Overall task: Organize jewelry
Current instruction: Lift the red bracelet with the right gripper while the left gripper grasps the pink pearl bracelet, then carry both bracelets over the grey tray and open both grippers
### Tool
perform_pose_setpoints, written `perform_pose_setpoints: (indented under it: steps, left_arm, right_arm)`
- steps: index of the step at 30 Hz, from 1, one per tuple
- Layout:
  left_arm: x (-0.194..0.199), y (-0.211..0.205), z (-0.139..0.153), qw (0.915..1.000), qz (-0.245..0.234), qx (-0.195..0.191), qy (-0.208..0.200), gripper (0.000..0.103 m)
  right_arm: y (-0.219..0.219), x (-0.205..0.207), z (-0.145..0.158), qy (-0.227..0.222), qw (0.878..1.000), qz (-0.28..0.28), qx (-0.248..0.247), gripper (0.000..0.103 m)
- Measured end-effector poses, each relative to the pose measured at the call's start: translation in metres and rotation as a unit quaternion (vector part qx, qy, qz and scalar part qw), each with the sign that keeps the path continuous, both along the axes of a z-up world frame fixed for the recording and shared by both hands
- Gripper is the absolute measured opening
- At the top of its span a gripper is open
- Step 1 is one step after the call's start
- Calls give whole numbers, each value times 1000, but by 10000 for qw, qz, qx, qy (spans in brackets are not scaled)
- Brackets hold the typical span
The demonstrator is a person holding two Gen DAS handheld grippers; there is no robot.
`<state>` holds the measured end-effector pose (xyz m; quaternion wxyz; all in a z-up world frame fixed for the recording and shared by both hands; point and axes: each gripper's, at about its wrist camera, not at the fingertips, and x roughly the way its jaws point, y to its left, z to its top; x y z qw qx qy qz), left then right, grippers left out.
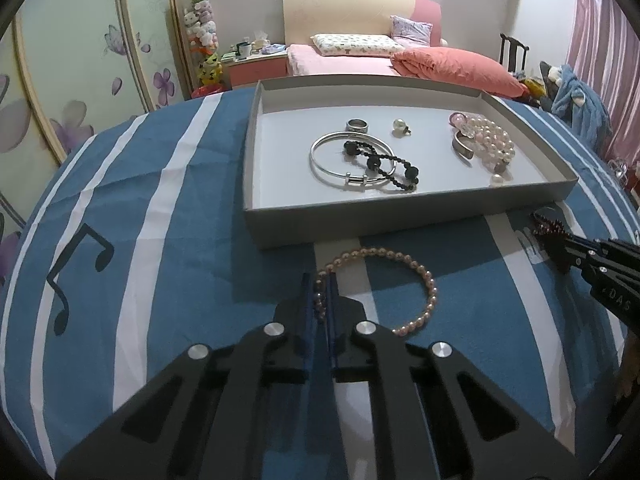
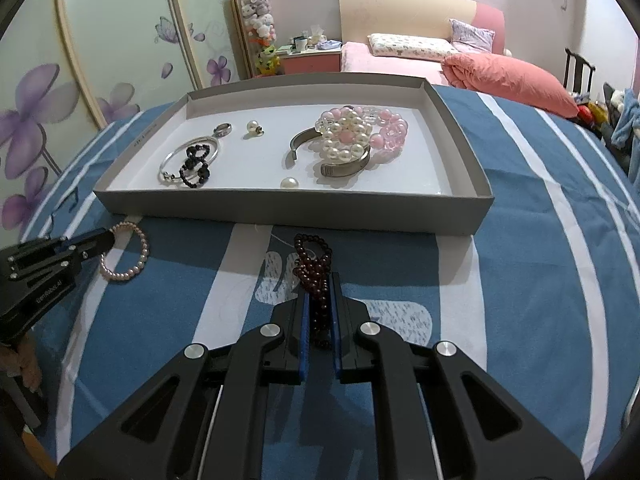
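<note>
My left gripper [image 1: 320, 284] is shut on a pink pearl bracelet [image 1: 416, 280] that lies on the blue striped cloth just in front of the grey tray [image 1: 400, 220]; it also shows in the right wrist view [image 2: 132, 264]. My right gripper [image 2: 320, 280] is shut on a dark red bead bracelet [image 2: 314, 256], in front of the tray [image 2: 280, 212]. The tray holds a silver bangle [image 1: 340, 148] with black beads [image 1: 384, 164], a ring [image 1: 357, 125], a pearl earring [image 1: 399, 125] and a pile of pearl and pink bracelets [image 2: 360, 132].
The blue and white striped cloth [image 1: 160, 240] covers the round table. A loose pearl [image 2: 289, 183] lies near the tray's front wall. Behind the table are a pink bed [image 1: 360, 60], a floral wardrobe [image 1: 60, 80] and a chair with clothes [image 1: 576, 92].
</note>
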<state>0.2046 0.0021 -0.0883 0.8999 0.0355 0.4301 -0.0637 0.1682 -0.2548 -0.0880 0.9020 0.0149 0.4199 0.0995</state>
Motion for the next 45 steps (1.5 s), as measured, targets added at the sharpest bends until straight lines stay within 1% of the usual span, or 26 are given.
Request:
perform_pose_setpoints:
  steps: [6,9,14,20,24,28,32,37,39,43,45]
  left_arm:
    - [-13,15,11,9993,173,-209,-246,6]
    - [-22,22,21,9979,269,-371,-449,6]
    - [-40,25,43,9930,449,-582,-925,6]
    - [-60,18,65,9855,529,-616,-1493,6]
    - [-72,8,75,9811,513,-519,-1792,6]
    - [-80,0,82,9762,495,-383,-2076,6]
    - [-90,-7,92,9683,515,-234,-2431,6]
    - [-97,-15,102,9600,501,-94,-2752,6]
    - [-100,-21,106,9547,506,53,-2931,6]
    - [-103,-30,111,9474,495,241,-3154,6]
    - [-102,-31,112,9472,479,245,-3163,6]
  right_arm:
    - [-9,-12,15,-273,9988,-121,377,9]
    - [-12,-17,24,-425,9973,-149,582,9]
    - [-11,-27,39,-722,9935,-141,868,9]
    - [-3,-37,57,-1146,9883,-94,999,9]
    - [3,-45,67,-1429,9846,-75,1007,9]
    - [9,-52,76,-1738,9807,-79,895,9]
    - [11,-56,83,-1957,9767,-115,874,9]
    - [13,-59,91,-2247,9708,-160,825,9]
    - [14,-61,93,-2351,9685,-184,803,9]
    - [17,-60,97,-2492,9654,-208,736,9]
    - [18,-60,97,-2535,9645,-221,712,9]
